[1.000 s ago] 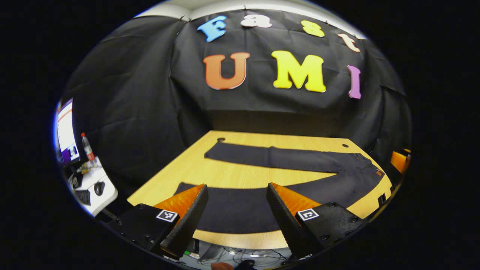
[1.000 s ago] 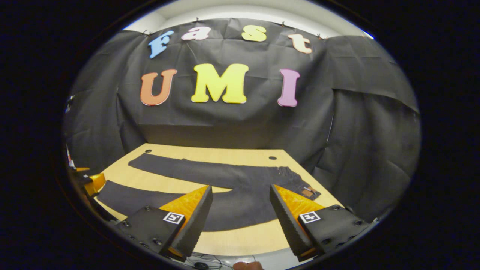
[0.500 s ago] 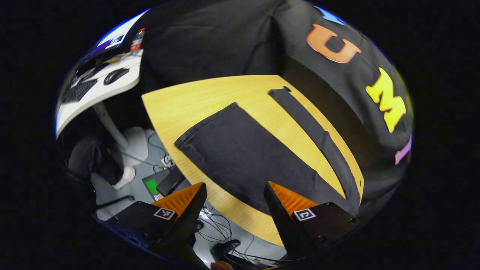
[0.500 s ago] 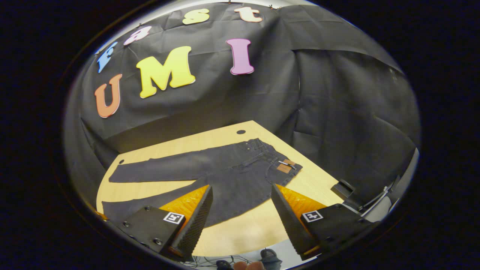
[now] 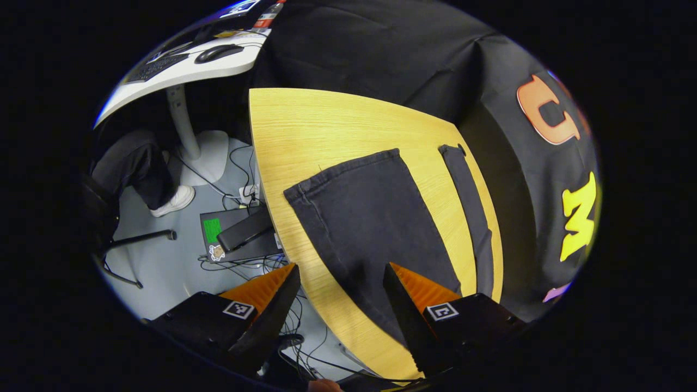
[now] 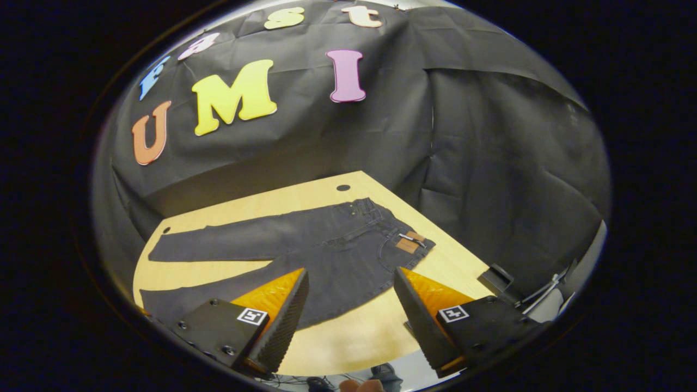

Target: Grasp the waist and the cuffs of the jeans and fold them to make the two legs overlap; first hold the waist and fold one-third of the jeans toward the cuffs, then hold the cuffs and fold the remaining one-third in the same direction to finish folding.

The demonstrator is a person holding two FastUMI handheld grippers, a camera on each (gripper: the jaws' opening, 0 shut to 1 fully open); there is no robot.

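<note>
Dark grey jeans lie flat on the wooden table, legs spread apart, waist with a brown patch toward the right. In the left gripper view the near leg's cuff lies ahead, and the far leg runs along the table's back edge. My left gripper is open above the table's front edge, over the near leg. My right gripper is open above the front edge near the seat of the jeans. Neither gripper touches the cloth.
In the left gripper view a white desk with a keyboard and mouse stands beyond the table's end. A person's leg and white shoe, cables and a black box lie on the grey floor. A device sits beside the table's right end.
My left gripper has swung left and tilted down, from facing the wall to looking along the near leg toward its cuff. My right gripper turned right toward the waist, then held nearly still.
</note>
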